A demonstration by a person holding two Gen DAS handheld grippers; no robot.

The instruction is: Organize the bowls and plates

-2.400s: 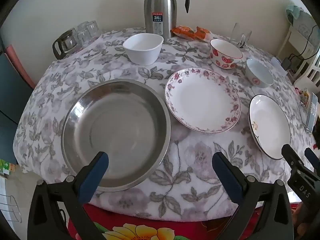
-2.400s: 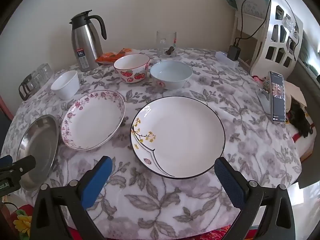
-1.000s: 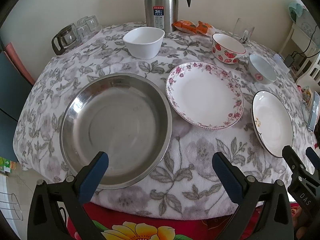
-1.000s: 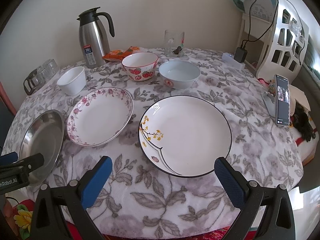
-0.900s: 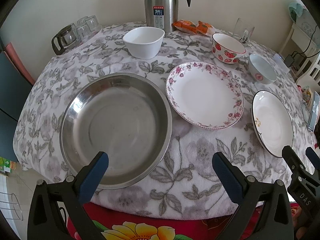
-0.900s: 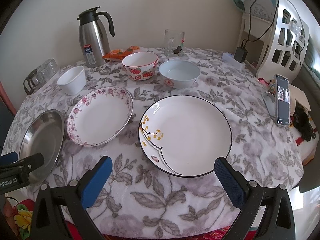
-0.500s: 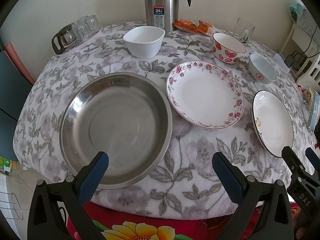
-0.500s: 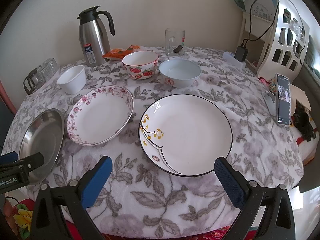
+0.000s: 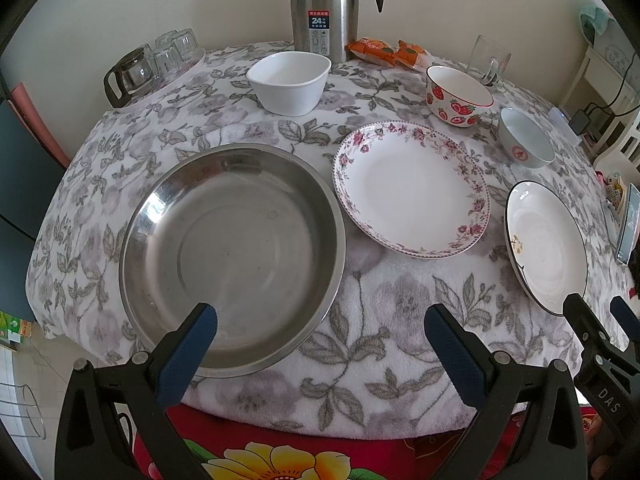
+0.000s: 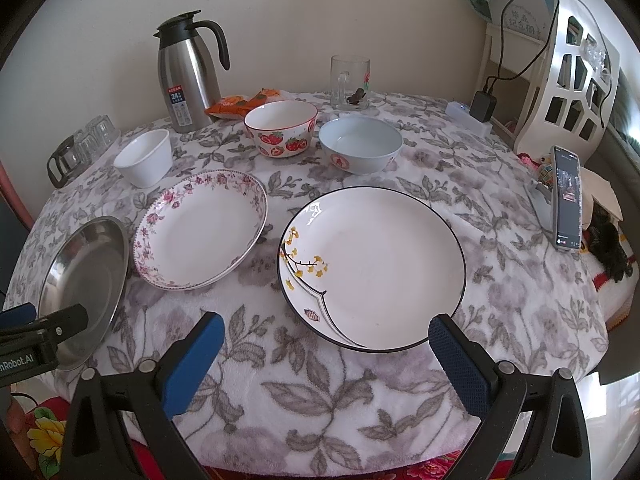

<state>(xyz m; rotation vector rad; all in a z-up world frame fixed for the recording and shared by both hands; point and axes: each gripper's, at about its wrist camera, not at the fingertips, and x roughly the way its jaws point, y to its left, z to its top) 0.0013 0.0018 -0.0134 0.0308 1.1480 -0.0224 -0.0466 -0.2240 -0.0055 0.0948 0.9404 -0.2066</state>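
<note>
Left gripper (image 9: pixel 320 322) fingers spread at steel basin (image 9: pixel 232 256); right gripper (image 10: pixel 326 332) spread at black-rimmed plate (image 10: pixel 372 268); nothing gripped.

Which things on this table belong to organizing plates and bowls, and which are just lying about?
Job:
steel basin
floral-rim plate
black-rim plate
white bowl
strawberry bowl
pale blue bowl

Lying about:
thermos jug
glass mug
snack packets
upturned glasses
phone

Black-rimmed plate (image 10: pixel 372 268) between the wide-open right tool's (image 10: pixel 322 342) blue fingertips (image 10: pixel 196 354), untouched.
</note>
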